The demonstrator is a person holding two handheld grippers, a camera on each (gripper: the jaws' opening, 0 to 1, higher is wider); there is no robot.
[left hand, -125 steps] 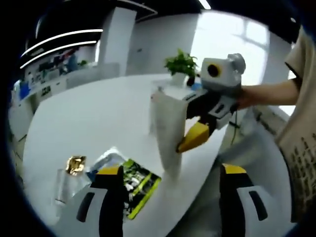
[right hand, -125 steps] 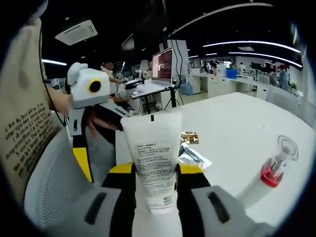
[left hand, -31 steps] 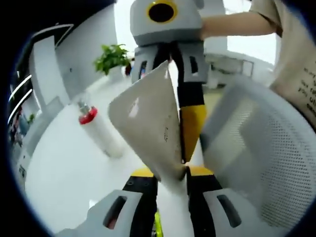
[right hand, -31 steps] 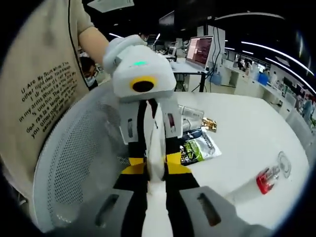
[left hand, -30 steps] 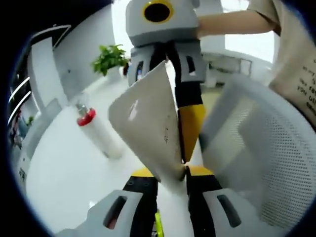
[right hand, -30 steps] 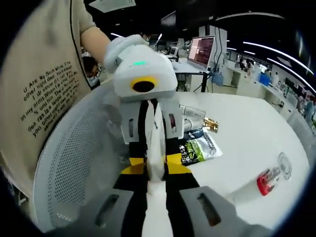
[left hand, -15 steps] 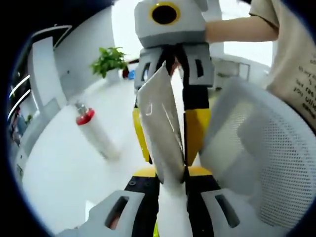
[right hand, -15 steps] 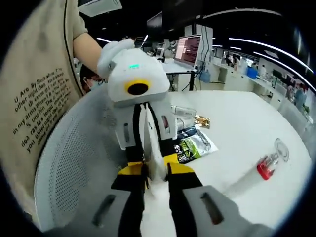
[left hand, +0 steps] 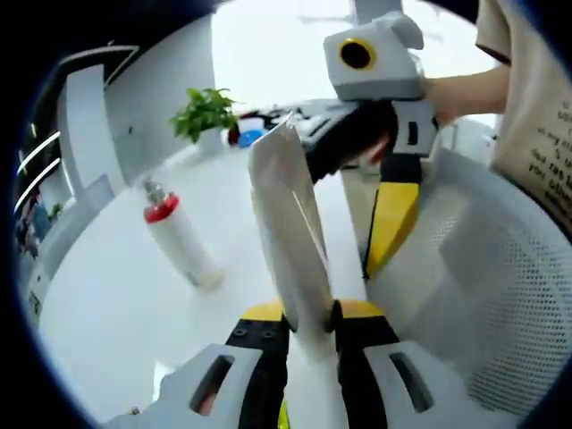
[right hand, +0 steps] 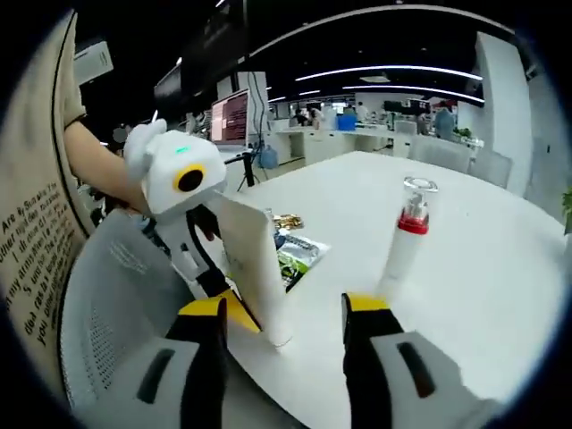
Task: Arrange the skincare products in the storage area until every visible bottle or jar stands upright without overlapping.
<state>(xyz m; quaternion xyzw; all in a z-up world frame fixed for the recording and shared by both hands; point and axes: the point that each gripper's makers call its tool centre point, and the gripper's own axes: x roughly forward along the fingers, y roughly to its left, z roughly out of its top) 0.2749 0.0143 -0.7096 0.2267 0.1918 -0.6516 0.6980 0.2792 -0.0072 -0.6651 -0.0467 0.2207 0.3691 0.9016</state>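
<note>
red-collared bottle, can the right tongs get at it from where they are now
Probably yes. In the right gripper view the right tongs are open and holding nothing, and the red-collared bottle stands upright just beyond them with bare table around it. The white tube, held by the left tongs, sits off to one side.

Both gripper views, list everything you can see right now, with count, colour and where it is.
Tube: one, white, held upright in the left gripper's jaws above the table edge.
Pump bottle: one, white with a red collar and clear cap, standing upright on the table.
Sachets: a few flat packets, green-black and gold, lying on the table behind the tube.
Potted plant: one, green, at the table's far end.
Table: one, white, under everything.
Mesh chair: one, white, beside the table.
Left gripper: shut on the tube.
Right gripper: open, jaws apart, holding nothing.
Person: a beige printed shirt and a bare forearm.
</note>
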